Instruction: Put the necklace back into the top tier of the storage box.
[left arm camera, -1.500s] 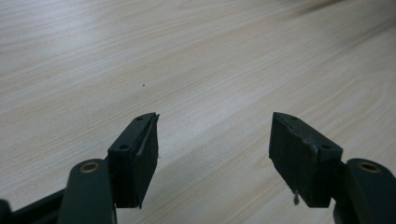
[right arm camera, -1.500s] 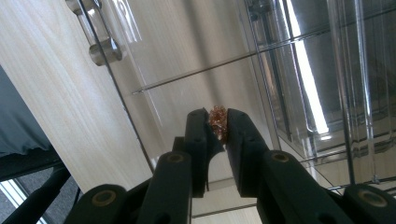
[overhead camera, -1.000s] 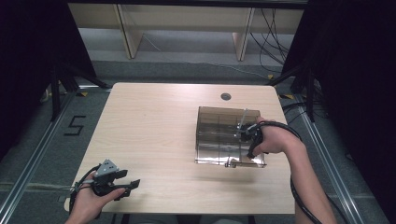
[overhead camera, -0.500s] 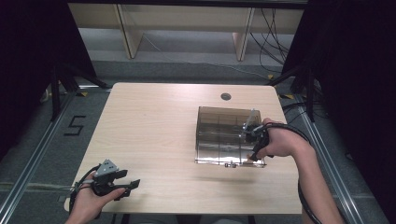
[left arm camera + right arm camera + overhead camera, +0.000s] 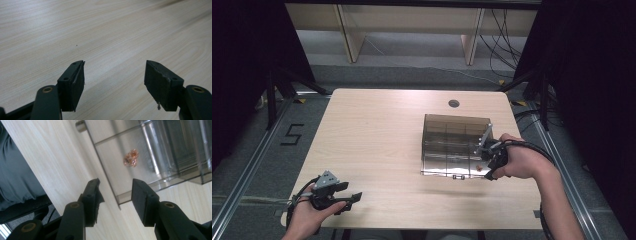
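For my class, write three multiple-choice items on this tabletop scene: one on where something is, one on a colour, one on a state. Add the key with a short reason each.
1. Where on the table does the clear compartment box sit?
A. right half
B. left front corner
C. far left edge

2. What colour is the small thing lying in the box?
A. blue
B. orange-copper
C. green

3. How do the jaws of the left hand-held gripper stand?
A. shut on a cloth
B. shut on nothing
C. open over bare wood

Key: 1 A, the high view shows it right of centre by the right hand-held gripper. 2 B, the right gripper view shows it coppery. 3 C, a wide gap shows wood.
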`<state>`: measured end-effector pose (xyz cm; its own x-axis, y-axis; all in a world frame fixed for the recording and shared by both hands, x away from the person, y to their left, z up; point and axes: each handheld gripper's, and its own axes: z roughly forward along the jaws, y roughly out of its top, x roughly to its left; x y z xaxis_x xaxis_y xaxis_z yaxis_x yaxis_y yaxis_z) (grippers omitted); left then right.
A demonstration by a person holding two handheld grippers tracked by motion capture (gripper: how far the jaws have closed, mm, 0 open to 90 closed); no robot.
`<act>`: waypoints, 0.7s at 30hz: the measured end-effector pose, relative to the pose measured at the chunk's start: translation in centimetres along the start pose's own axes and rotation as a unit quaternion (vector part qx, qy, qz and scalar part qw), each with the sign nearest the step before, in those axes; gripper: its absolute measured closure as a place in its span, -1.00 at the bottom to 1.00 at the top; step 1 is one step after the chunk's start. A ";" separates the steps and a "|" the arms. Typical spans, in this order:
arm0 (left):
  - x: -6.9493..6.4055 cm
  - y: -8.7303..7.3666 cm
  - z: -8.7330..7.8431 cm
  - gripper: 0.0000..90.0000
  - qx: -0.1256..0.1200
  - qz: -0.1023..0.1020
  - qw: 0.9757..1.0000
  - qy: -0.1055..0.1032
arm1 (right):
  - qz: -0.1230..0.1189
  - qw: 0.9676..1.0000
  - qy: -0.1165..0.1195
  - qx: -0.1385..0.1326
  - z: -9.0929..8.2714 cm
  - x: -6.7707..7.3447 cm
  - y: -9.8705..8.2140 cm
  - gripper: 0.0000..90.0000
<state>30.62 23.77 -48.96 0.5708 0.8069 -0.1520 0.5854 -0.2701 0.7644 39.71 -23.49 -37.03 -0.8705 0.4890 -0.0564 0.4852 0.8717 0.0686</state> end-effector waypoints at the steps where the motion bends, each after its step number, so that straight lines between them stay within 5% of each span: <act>1: 0.0 0.0 0.0 -0.28 0.002 0.002 1.000 0.001 | -0.009 1.000 0.003 -0.002 0.0 0.0 -0.2 0.28; 8: 0.1 0.1 -0.1 -0.29 0.009 0.003 1.000 -0.004 | -0.013 1.000 -0.002 -0.008 0.1 0.5 -1.4 0.25; 10: 0.0 0.1 -0.1 -0.29 0.007 0.003 1.000 0.001 | 0.005 1.000 0.002 -0.007 0.3 0.8 -1.8 0.24; 12: 0.1 0.1 -0.1 -0.29 0.008 0.004 1.000 0.000 | -0.009 1.000 -0.002 -0.012 0.6 0.8 -2.3 0.23; 14: 0.2 0.1 -0.1 -0.30 0.012 0.008 1.000 -0.003 | 0.006 1.000 -0.003 -0.010 0.9 1.0 -2.8 0.22; 21: 0.1 0.1 -0.1 -0.30 0.012 0.001 1.000 -0.002 | 0.010 0.999 -0.018 -0.040 0.5 1.4 -4.0 0.22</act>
<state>30.68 23.83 -48.88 0.5753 0.8036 -0.1529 0.5968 -0.2845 0.7502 36.56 -26.27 -37.85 -0.8563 0.5085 -0.0902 0.4932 0.8570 0.1491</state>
